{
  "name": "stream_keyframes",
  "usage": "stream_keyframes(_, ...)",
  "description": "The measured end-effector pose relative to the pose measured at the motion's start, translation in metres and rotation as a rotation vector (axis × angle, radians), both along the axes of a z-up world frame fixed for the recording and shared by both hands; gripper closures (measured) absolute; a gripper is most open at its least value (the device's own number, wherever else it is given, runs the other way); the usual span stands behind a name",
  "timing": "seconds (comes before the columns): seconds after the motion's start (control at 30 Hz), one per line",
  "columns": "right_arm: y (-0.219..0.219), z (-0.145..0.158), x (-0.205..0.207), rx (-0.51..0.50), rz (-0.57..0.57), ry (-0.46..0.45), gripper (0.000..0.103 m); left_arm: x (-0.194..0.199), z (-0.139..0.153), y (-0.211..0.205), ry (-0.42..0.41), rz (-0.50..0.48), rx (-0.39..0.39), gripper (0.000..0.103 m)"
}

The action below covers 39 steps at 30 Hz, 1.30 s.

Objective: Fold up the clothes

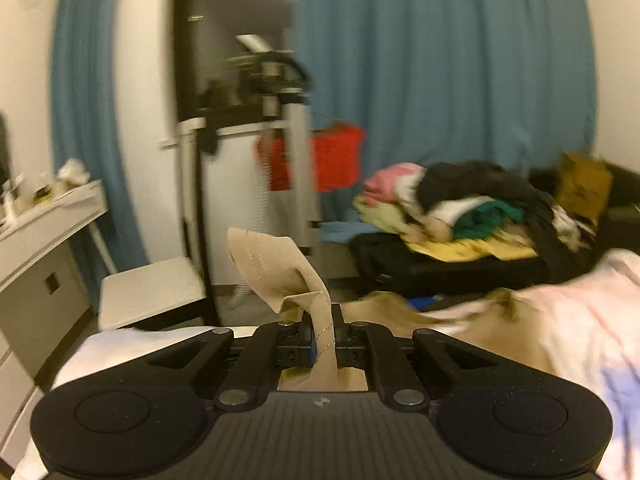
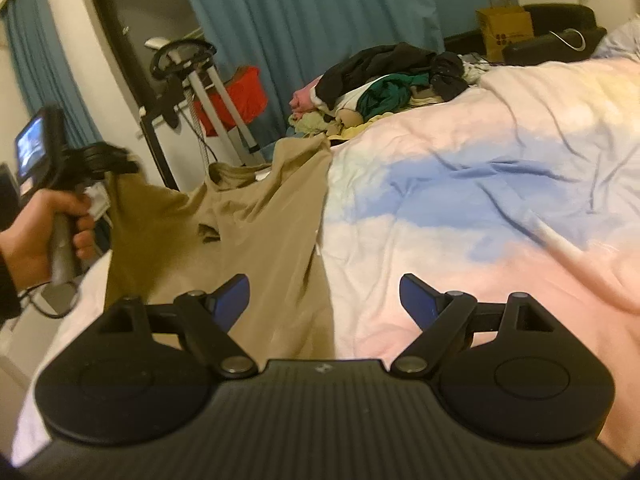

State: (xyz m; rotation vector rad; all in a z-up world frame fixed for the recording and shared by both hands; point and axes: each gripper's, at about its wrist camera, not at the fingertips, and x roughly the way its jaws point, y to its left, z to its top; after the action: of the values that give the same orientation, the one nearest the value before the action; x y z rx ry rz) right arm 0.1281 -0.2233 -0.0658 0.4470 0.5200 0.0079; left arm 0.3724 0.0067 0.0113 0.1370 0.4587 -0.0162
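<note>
**Tan shirt pinched at its hem, lifted off the bed**

My left gripper (image 1: pixel 324 344) is clenched tight on a stitched edge of the tan shirt (image 2: pixel 256 216). The band of cloth stands up between the closed black fingers, a neat row of stitching running along it, and a flap of the same matte, soft knit curls over above them. From the right wrist view, my left hand (image 2: pixel 36 232) is wrapped around the gripper's handle at the far left, raised above the bed, and the shirt hangs from it in a slack, creased sheet that slopes down onto the bedding. Its round neckline shows near the top, and a small dark fold puckers the middle.

My right gripper (image 2: pixel 324 300) is released, its blue-padded fingers (image 2: pixel 230 300) spread wide with nothing between them. It hovers low over the bed, pointing forward and slightly downward, the left finger over the shirt's lower part and the right one over the duvet (image 2: pixel 480 184).

The duvet is rumpled cotton in washed pink, white and blue patches. Beyond the shirt a jumbled pile of clothes (image 2: pixel 380 80) in black, green, pink and yellow sits at the bed's far edge, before pleated blue curtains (image 2: pixel 312 12).
</note>
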Motion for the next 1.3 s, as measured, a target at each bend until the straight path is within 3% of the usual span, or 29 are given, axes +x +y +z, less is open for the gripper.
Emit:
stream_keyframes(0.17, -0.016, -0.007, 0.002, 0.042, -0.031, 0.005, 0.019, 0.016, -0.029, -0.094, 0.061, -0.078, 0.092, 0.098)
stream_keyframes(0.37, -0.032, -0.022, 0.015, 0.058, -0.063, 0.022, 0.019, 0.041, -0.093, -0.14, 0.157, -0.087, 0.137, 0.095)
stream_keyframes(0.47, -0.036, -0.03, 0.024, 0.067, -0.062, 0.028, 0.019, 0.049, -0.116, -0.142, 0.199, -0.127, 0.145, 0.078)
stream_keyframes(0.5, -0.035, -0.032, 0.026, 0.066, -0.059, 0.03, 0.019, 0.052, -0.121, -0.139, 0.205, -0.137, 0.154, 0.067)
stream_keyframes(0.6, -0.033, -0.035, 0.032, 0.061, -0.043, 0.029, 0.019, 0.036, -0.115, -0.129, 0.204, -0.131, 0.141, 0.046)
stream_keyframes(0.73, -0.026, -0.032, 0.034, 0.047, -0.016, -0.001, 0.019, -0.015, -0.079, -0.094, 0.187, -0.153, 0.014, 0.038)
stream_keyframes(0.83, -0.02, -0.026, 0.028, 0.026, 0.006, -0.033, 0.02, -0.071, -0.05, -0.066, 0.138, -0.168, -0.034, 0.029)
stream_keyframes(1.03, -0.008, -0.009, 0.007, 0.019, 0.086, -0.089, 0.02, -0.205, -0.02, 0.009, 0.114, -0.105, -0.165, 0.026)
stream_keyframes(1.13, -0.002, -0.003, -0.007, 0.045, 0.155, -0.088, 0.021, -0.258, -0.02, 0.042, 0.108, -0.042, -0.169, 0.026)
stream_keyframes(1.23, 0.009, 0.0, -0.022, 0.096, 0.228, -0.034, 0.034, -0.298, -0.025, 0.065, 0.115, 0.017, -0.104, 0.026)
stream_keyframes(1.3, 0.019, 0.001, -0.035, 0.166, 0.285, 0.01, 0.04, -0.311, -0.021, 0.08, 0.11, 0.019, -0.135, 0.026)
